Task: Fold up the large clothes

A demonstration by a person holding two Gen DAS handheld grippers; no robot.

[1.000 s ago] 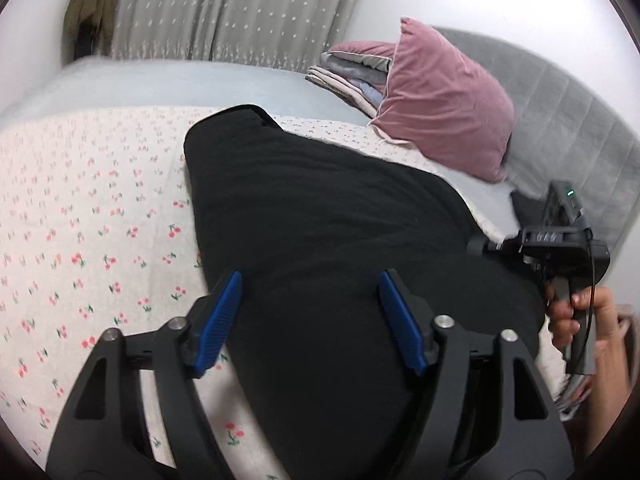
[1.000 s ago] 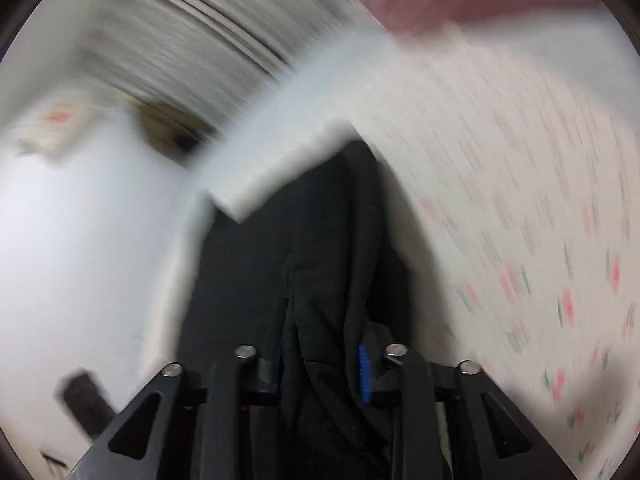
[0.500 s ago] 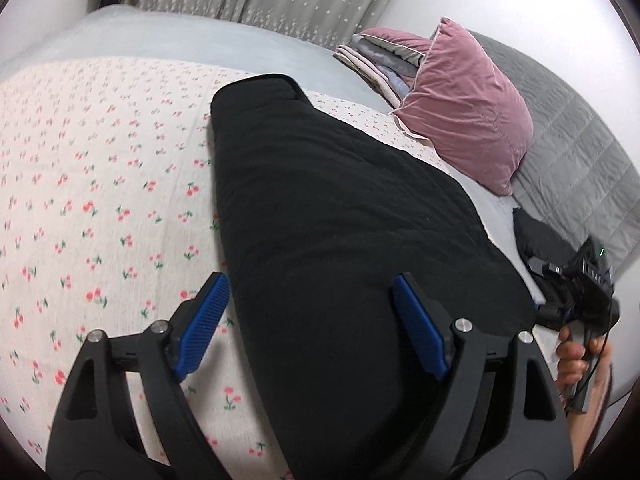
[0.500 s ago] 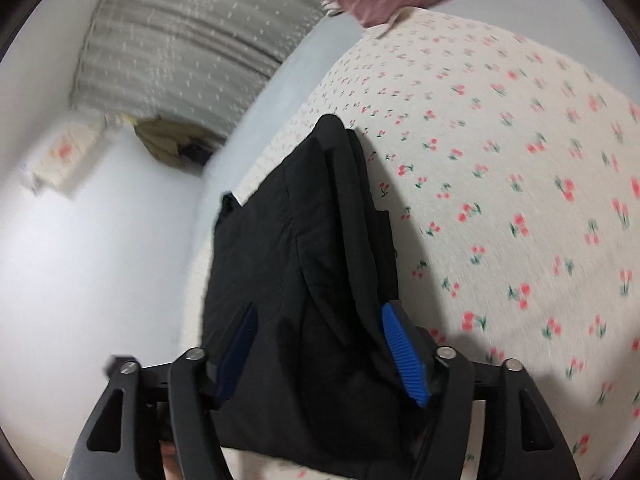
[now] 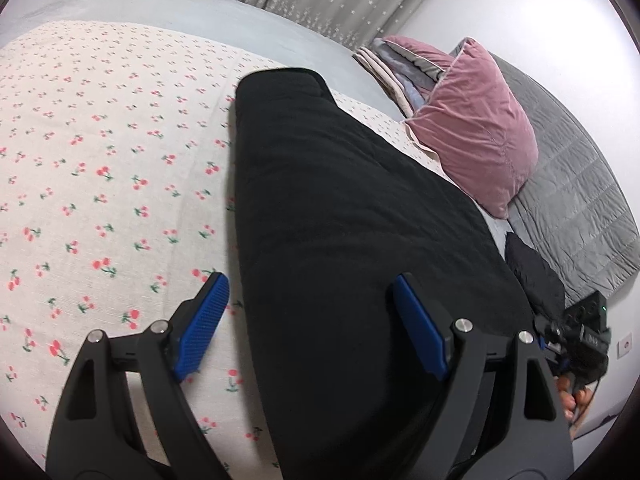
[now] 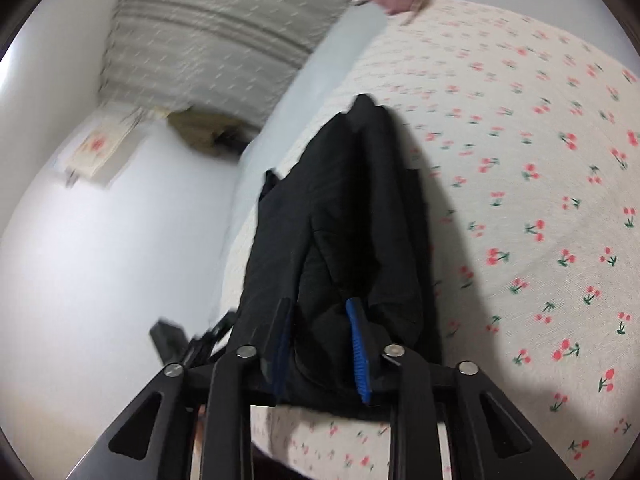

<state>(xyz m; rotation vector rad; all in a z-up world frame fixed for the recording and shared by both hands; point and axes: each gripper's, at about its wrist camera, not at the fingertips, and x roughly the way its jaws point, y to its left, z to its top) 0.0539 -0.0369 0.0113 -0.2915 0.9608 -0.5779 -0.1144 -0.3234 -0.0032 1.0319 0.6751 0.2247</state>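
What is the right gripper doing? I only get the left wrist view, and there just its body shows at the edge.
Observer: The right gripper is shut on the near end of the black garment; its jaws have just been closing.
Operator: Is the cloth one flat layer there?
Observer: No. The right wrist view shows several layers bunched into a ridge between its jaws.
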